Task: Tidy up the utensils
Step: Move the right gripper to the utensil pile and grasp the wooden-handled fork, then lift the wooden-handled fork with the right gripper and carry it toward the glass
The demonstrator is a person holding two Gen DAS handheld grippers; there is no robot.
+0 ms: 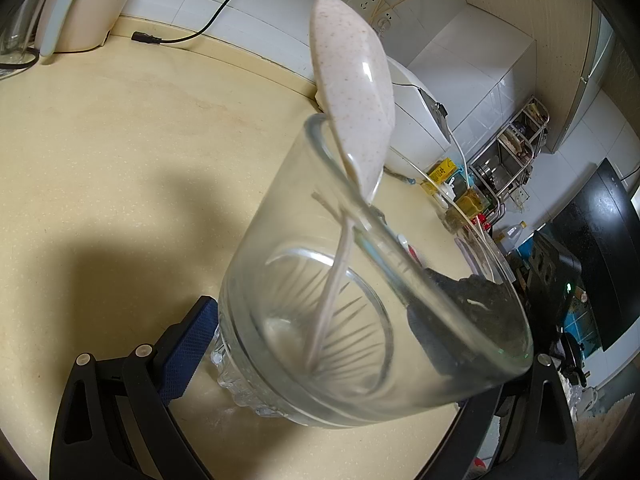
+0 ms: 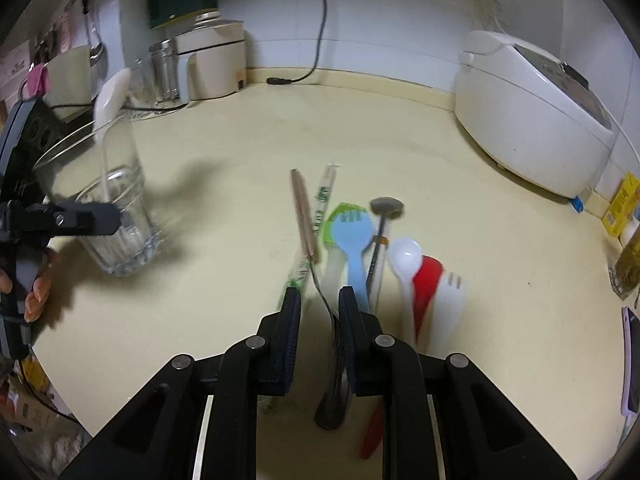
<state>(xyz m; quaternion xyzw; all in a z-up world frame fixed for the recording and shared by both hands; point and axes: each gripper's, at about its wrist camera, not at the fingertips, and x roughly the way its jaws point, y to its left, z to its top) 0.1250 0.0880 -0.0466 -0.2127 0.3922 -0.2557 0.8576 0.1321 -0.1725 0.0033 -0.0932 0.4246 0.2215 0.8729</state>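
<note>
Toward the counter's bare left side, left gripper clamps a glass holding a speckled spoon; right gripper nearly together, empty.

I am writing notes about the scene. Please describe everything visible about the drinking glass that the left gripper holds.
The glass is a clear tumbler with a smooth upper wall, a ribbed faceted lower part and a thick base. It is tilted, its mouth leaning away from upright, with its base at or just above the beige counter. The left gripper has its jaws closed on the lower wall. Inside stands one pale speckled spoon, handle down, its bowl resting against the rim. No liquid is visible.
</note>
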